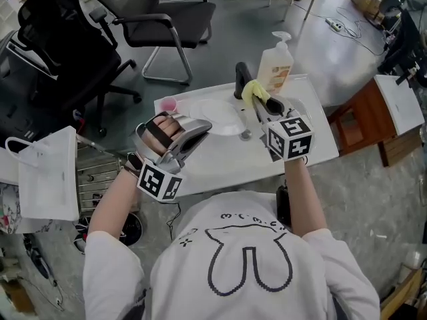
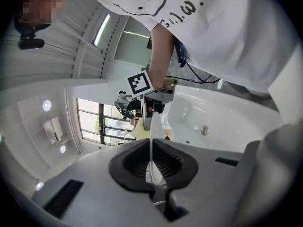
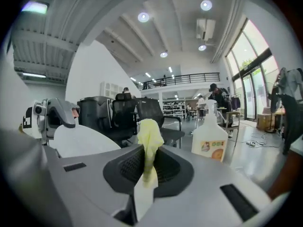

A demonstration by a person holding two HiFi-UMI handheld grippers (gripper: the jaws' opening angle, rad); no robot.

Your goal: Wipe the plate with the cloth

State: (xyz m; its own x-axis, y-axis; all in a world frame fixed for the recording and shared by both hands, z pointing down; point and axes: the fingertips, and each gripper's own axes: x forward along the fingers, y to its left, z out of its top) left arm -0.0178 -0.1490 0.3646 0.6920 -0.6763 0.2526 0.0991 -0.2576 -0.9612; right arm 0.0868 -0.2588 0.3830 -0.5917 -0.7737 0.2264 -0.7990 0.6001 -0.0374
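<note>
A white counter with a sunken basin (image 1: 220, 165) stands in front of the person. Over the basin, the left claw (image 1: 199, 131) is clamped on the rim of a round white plate (image 1: 219, 117) and holds it clear of the counter. In the left gripper view the plate shows edge-on, pinched between jaws that are almost together. A white pump bottle of soap with an orange label (image 1: 276, 65) stands at the counter's far edge, just beside a black tap (image 1: 241, 79). The right claw (image 1: 259, 102) is closed on a crumpled yellow cloth (image 1: 254, 92), which sticks out past its jaws. In the right gripper view the cloth stands to the right of the plate, near it but apart. A small pink thing (image 1: 167, 103) sits at the counter's far left corner.
</note>
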